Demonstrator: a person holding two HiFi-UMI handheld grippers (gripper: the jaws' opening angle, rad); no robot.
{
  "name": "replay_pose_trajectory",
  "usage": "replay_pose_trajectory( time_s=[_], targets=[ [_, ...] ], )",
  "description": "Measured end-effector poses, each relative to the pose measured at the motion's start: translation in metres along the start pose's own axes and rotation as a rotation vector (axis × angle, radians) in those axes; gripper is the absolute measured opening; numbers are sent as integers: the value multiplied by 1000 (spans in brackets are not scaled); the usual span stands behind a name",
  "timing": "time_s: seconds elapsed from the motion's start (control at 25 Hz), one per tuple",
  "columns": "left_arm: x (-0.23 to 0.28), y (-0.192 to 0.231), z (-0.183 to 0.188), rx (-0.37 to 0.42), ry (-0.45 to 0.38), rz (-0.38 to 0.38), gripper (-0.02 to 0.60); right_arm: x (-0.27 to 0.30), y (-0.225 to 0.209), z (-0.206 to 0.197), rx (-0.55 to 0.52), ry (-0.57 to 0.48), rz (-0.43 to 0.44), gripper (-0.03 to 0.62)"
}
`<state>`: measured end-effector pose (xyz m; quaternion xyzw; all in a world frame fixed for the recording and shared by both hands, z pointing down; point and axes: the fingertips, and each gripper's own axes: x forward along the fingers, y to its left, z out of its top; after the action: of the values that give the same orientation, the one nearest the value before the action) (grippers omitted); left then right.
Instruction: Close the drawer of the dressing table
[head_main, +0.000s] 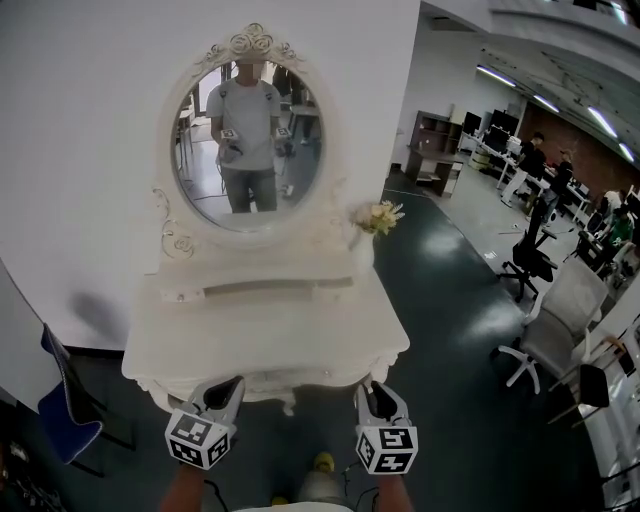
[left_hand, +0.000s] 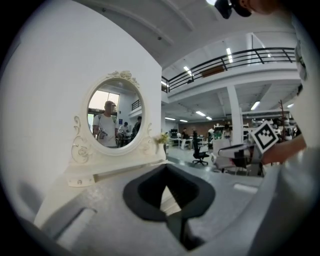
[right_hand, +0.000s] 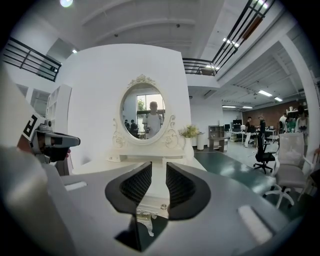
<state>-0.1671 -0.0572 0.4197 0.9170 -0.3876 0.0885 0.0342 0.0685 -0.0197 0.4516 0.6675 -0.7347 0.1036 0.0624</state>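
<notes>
A white dressing table (head_main: 180, 345) with an oval mirror (head_main: 248, 140) stands against the wall ahead of me. Its front drawer (right_hand: 159, 200) carries a small knob and shows between my right jaws, above a carved apron. From the head view I cannot tell how far out the drawer stands. A long narrow drawer front (head_main: 278, 287) sits in the raised shelf under the mirror. My left gripper (head_main: 226, 386) hovers just before the table's front edge, its pads meeting at the tips. To its right, my right gripper (head_main: 374, 390) is open by a narrow gap, with nothing in it.
A vase of pale flowers (head_main: 372, 222) stands at the table's back right corner. A blue chair (head_main: 62, 415) is at the left. Office chairs (head_main: 550, 335) and desks with people fill the room to the right. The mirror reflects the person holding the grippers.
</notes>
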Motion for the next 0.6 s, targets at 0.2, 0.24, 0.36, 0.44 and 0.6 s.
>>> replay_pose_trajectory(
  time_s=[0.2,0.24,0.36,0.44,0.6],
  targets=[
    [36,24,-6,-8,17,5,-2,48,-11,1,-2,17,8,75],
    [44,29,-7,-10,20,7,-2,58,-14,2,-3,19,9,75],
    [73,45,-7,-19,29,15,-2,93,-26,7,-8,25,21,75],
    [95,56,-9,-27,38,20,-2,118,-35,9,-8,35,28,75],
    [146,76,-10,-43,57,33,-2,171,-59,15,-12,54,48,75]
  ],
)
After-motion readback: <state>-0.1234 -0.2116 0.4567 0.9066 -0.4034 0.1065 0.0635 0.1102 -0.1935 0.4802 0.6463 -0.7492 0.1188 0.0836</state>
